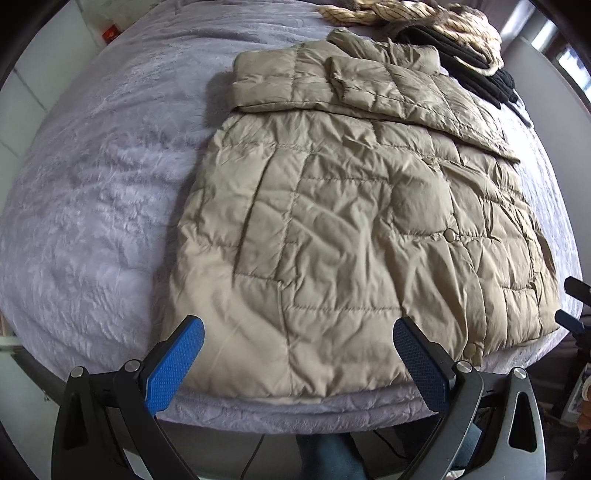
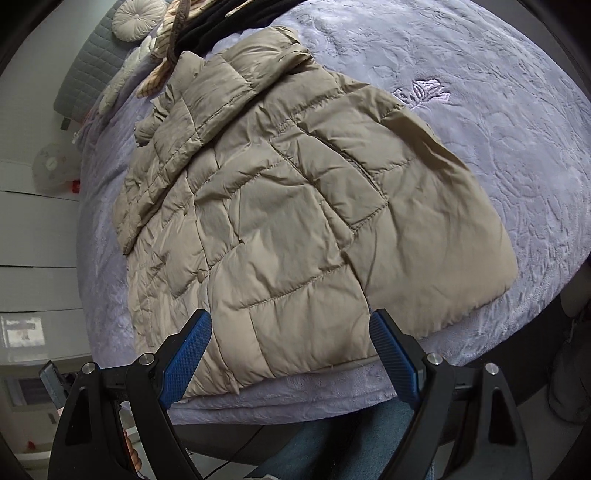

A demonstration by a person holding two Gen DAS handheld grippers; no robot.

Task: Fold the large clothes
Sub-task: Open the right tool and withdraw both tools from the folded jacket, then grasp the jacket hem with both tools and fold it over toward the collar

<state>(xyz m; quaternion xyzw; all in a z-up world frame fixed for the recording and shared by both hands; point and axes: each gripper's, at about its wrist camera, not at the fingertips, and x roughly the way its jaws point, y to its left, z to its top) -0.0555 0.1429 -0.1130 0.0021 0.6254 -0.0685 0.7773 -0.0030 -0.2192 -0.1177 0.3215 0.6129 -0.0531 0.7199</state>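
A beige quilted puffer jacket (image 1: 354, 221) lies flat on a bed covered by a pale lavender plush blanket (image 1: 96, 206). Its hem reaches close to the near edge of the bed, and both sleeves are folded across the chest toward the collar end. Snap buttons run down its front.

The left gripper (image 1: 299, 332) hovers above the hem at the near edge, its blue-padded fingers (image 1: 173, 365) spread wide and holding nothing. The right gripper (image 2: 291, 325) hangs over the hem near the same edge, its fingers (image 2: 186, 358) likewise released and apart from the fabric.

Toward the far side of the bed, just beyond the jacket's collar, sit a black garment (image 1: 465, 55) and a tan striped garment (image 1: 373, 11). A round cushion (image 2: 137, 18) rests by the grey quilted headboard (image 2: 86, 70).
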